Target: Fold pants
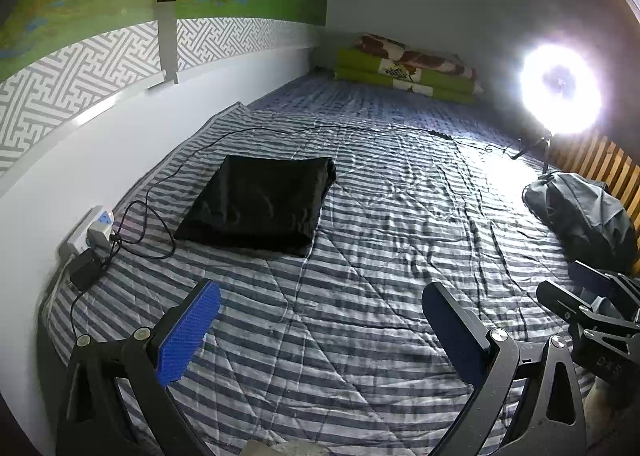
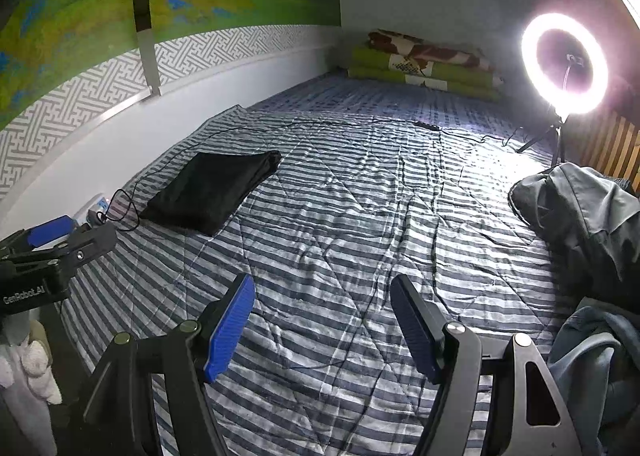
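Already black pants (image 1: 256,204) lie folded, flat, rectangular.

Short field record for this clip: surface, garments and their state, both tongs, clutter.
surface: striped quilt on a bed
folded item: black pants, flat rectangle near the wall
unfolded items: grey garment heap at the right edge
left tongs: open, empty
right tongs: open, empty
clutter: black cable, power strip, ring light, folded green blanket
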Demonstrator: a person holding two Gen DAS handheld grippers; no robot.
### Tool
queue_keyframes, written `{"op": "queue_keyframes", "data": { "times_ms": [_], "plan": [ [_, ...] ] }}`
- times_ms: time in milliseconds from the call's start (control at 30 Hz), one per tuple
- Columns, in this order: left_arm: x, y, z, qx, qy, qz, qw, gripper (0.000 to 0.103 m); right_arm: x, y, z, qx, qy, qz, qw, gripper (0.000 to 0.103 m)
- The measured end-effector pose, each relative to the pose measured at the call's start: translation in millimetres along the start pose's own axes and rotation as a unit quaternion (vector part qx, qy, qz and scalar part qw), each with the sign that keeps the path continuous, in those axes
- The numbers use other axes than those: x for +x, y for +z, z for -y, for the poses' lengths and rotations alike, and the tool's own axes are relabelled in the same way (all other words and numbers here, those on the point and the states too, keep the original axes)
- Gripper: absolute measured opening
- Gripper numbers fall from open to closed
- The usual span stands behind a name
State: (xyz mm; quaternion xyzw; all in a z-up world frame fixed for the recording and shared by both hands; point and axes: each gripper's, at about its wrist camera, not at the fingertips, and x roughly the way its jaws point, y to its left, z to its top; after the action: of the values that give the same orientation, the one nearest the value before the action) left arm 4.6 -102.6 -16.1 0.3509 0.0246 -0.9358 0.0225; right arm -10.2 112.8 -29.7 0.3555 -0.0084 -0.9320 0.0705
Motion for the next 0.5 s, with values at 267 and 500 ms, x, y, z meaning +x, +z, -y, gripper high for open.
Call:
{"op": "queue_keyframes", "data": {
  "times_ms": [267,500],
  "plan": [
    [5.4,-3.6,-3.7,0.001,0.001,-0.011,0.9999,0.102,4.9,-2.5,0.1,0.004,0.002,-0.01,1.0,0.067],
    [5.8,-4.9,-1.3,0.002,0.001,-0.011,0.9999,0.102,3.1,-2.8,1.7,0.005,0.003,-0.008,1.0,0.067]
  ]
}}
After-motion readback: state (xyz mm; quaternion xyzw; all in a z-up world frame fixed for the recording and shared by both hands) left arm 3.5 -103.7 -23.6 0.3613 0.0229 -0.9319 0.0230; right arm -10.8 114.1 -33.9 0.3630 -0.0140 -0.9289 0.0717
